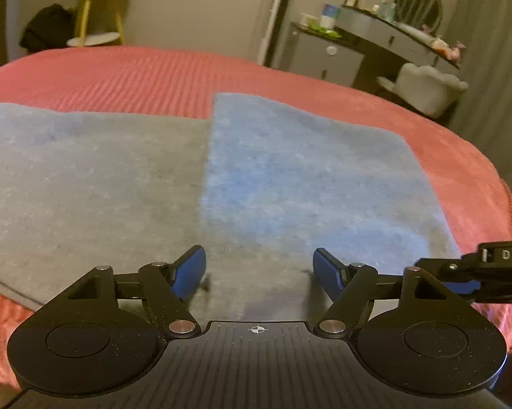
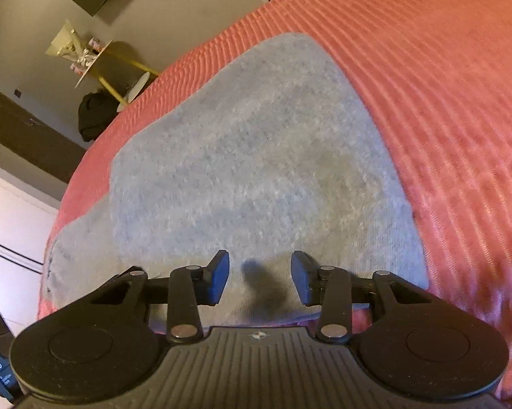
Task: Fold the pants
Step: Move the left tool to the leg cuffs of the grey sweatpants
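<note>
Blue-grey fleece pants (image 1: pixel 85 177) lie flat on a coral ribbed bedspread (image 1: pixel 119 71). A bluer layer (image 1: pixel 307 170) is folded over the right part. My left gripper (image 1: pixel 257 272) hovers low over the near edge of the pants, open, with only flat cloth showing between its blue pads (image 1: pixel 187 272). In the right wrist view the pants (image 2: pixel 256 156) stretch away across the bedspread (image 2: pixel 443 102). My right gripper (image 2: pixel 260 279) is over their near end, open at a moderate width, its pads (image 2: pixel 218 279) not pinching any cloth.
The black housing of the right tool (image 1: pixel 494 266) sits just right of the left gripper. Beyond the bed stand a yellow-legged side table (image 1: pixel 95 10), a black bag (image 1: pixel 48 30), a vanity desk with mirror (image 1: pixel 392 30) and a white chair (image 1: pixel 430 85).
</note>
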{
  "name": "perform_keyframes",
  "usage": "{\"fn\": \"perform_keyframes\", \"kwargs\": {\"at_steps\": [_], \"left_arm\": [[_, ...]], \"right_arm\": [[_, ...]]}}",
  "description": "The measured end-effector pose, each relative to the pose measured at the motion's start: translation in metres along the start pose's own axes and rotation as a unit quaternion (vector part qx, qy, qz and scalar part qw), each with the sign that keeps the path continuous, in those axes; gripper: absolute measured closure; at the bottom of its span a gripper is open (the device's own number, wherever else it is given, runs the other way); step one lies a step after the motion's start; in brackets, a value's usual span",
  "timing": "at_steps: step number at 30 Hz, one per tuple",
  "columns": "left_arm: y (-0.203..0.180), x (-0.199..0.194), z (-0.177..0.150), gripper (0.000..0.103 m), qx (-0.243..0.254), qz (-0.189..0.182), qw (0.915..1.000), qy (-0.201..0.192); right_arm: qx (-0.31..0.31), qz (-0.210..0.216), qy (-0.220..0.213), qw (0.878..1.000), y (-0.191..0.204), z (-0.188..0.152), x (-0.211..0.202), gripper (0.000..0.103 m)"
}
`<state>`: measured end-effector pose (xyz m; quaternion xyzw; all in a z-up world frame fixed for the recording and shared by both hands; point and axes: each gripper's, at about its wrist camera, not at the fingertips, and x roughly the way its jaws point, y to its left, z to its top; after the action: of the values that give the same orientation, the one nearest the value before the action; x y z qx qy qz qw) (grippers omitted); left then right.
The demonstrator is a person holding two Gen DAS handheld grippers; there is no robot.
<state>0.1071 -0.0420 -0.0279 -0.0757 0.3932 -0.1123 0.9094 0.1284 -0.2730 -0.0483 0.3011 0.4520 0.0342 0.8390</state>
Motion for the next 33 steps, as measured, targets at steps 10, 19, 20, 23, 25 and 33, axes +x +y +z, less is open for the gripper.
{"fn": "perform_keyframes", "kwargs": {"at_steps": [10,19,20,23,25,33], "left_arm": [[0.019,0.002,-0.006,0.024,-0.038,0.047,0.9977,0.030],[0.121,-0.018,0.015,0.024,-0.266,0.083,0.9605,0.000],[0.141,-0.026,0.015,0.024,-0.309,0.066,0.9488,-0.009],[0.203,-0.055,0.014,0.024,-0.399,0.032,0.9149,-0.051],[0.242,-0.075,0.006,0.024,-0.432,0.050,0.8964,-0.088],[0.329,-0.070,-0.048,0.024,-0.561,-0.020,0.8196,-0.115]], "right_arm": [[0.021,0.012,-0.001,1.000,-0.007,0.001,0.000,0.062],[0.010,0.011,-0.002,1.000,-0.006,0.000,-0.001,0.057],[0.010,0.012,-0.002,1.000,-0.006,0.000,-0.001,0.056],[0.010,0.016,-0.001,1.000,-0.006,-0.001,-0.001,0.053],[0.009,0.018,0.000,1.000,-0.007,0.000,0.000,0.048],[-0.013,0.027,0.008,1.000,0.000,0.002,0.009,0.029]]}}
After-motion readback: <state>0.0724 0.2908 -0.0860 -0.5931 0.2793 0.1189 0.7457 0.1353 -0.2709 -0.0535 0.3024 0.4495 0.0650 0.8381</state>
